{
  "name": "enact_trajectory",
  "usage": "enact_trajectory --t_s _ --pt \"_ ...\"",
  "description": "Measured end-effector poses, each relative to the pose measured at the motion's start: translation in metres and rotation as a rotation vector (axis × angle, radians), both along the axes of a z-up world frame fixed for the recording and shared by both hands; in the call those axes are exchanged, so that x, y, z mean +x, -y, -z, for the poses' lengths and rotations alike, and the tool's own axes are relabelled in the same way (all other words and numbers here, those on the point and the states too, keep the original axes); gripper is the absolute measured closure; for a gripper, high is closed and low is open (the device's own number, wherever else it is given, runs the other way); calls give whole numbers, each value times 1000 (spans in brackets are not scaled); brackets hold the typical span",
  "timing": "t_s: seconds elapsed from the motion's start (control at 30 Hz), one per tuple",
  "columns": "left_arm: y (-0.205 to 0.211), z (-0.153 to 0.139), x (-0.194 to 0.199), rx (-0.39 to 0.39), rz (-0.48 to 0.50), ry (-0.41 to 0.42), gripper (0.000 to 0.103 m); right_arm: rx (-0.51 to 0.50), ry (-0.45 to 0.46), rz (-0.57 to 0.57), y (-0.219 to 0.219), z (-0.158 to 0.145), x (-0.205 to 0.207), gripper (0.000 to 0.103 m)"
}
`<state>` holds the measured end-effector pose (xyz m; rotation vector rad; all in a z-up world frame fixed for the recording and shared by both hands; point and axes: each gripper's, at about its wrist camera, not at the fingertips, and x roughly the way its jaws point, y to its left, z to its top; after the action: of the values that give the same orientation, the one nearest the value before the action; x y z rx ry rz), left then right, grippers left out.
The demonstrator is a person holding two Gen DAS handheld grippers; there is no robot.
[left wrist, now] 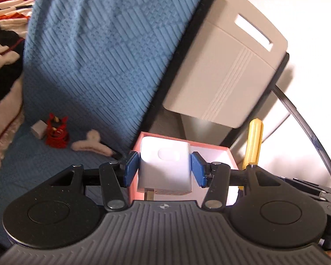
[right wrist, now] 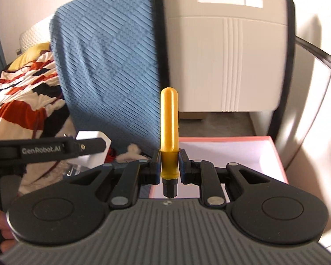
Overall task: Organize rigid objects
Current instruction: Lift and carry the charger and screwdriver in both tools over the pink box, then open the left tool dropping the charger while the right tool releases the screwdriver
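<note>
Both grippers were loaded — our left gripper (left wrist: 165, 168) clamped a white charger (left wrist: 164, 165), our right gripper (right wrist: 169, 163) a yellow-handled screwdriver (right wrist: 169, 130) — above the empty pink box (right wrist: 264, 154), with three items (left wrist: 55, 132) left on the blue sofa (left wrist: 55, 161).

Surface: blue textured bed cover (left wrist: 55, 161).
On it: small white block (left wrist: 38, 129), red figurine (left wrist: 56, 132), cream hair claw (left wrist: 90, 143).

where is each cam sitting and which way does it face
Left wrist: on the left gripper, looking along its fingers at the white charger it grips, above the pink box.
Right wrist: on the right gripper, which clamps a yellow-handled screwdriver; a hand shows lower left.
Both show the box, screwdriver, blue cover and grey chair.
</note>
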<state>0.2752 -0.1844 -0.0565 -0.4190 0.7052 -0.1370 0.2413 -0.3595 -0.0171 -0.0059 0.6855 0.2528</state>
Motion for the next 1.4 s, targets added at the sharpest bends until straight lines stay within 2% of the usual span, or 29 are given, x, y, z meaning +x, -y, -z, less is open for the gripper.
enact_trajectory --t_s 0.23,0.5,0.77,1.03,1.1,1.27,1.4 --pt "45 31 10 -42 78 -33 45 -24 -65 42 36 24 -1 83" --pt "86 68 23 10 133 -125 45 -52 -176 90 69 72 -2 83" --pt "105 93 32 45 163 -192 45 -47 -227 136 90 105 -1 83" --pt "111 91 35 58 191 -193 43 -30 -238 163 100 117 -2 84" --pt "111 90 36 85 192 -203 32 -23 -230 169 102 115 -2 83" --pt "102 74 27 94 187 -151 32 -5 -197 184 102 103 -5 72" --pt "91 53 14 101 174 -88 32 3 -163 172 94 87 -10 71"
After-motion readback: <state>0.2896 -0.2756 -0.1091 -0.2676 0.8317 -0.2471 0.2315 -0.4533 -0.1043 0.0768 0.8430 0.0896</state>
